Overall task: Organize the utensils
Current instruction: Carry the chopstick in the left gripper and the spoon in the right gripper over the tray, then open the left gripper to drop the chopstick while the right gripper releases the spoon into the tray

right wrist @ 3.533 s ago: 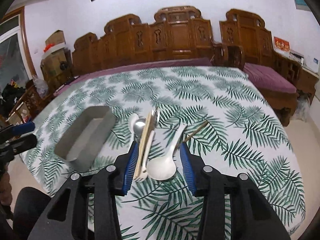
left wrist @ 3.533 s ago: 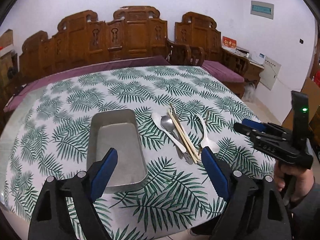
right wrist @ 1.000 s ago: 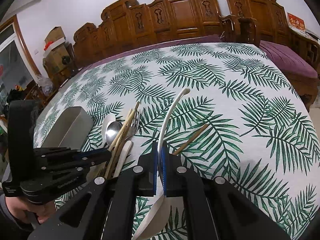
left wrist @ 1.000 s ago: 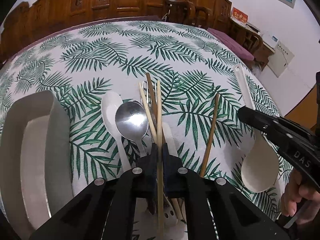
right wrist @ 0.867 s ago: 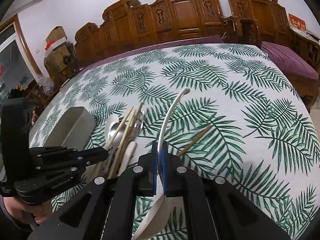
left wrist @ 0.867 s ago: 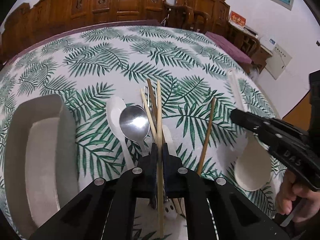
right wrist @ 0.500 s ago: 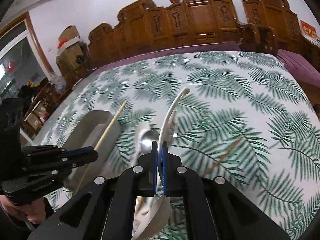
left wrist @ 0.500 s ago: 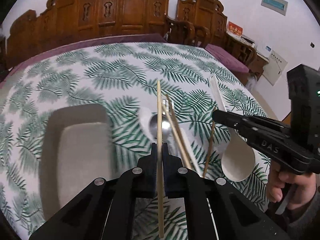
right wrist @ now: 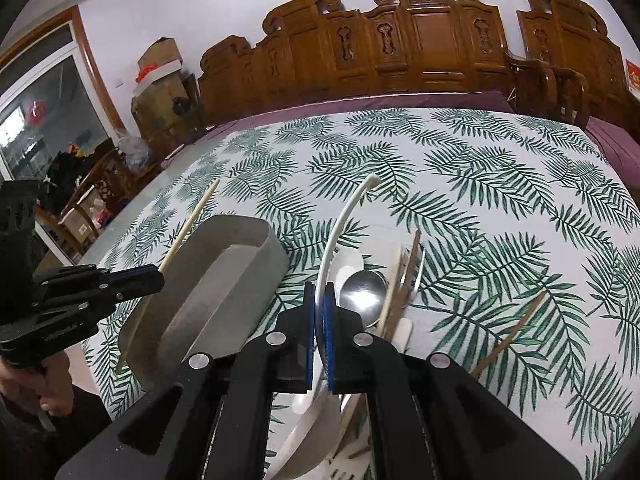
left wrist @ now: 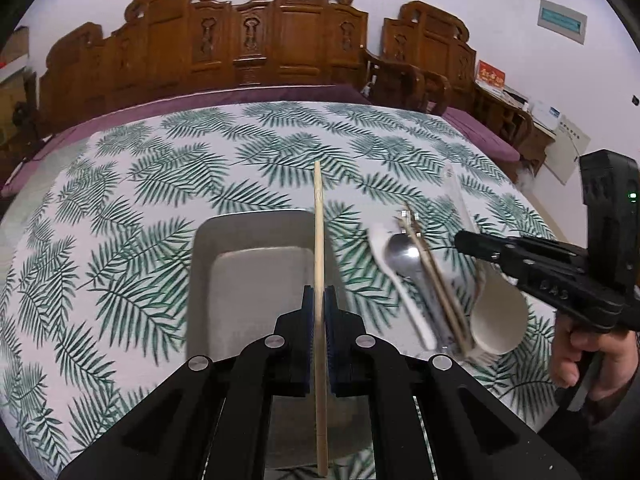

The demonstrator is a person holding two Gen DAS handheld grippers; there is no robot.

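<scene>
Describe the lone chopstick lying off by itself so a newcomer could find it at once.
Start at the leaf-print tablecloth and find the grey metal tray. Right of it lies a heap of utensils. Further right, one brown chopstick lies alone and slanted on the cloth, touching nothing.

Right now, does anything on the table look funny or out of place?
Yes. One brown chopstick lies alone on the leaf-print tablecloth, apart from the utensil pile beside the metal tray. Nothing looks spilled or broken.
</scene>
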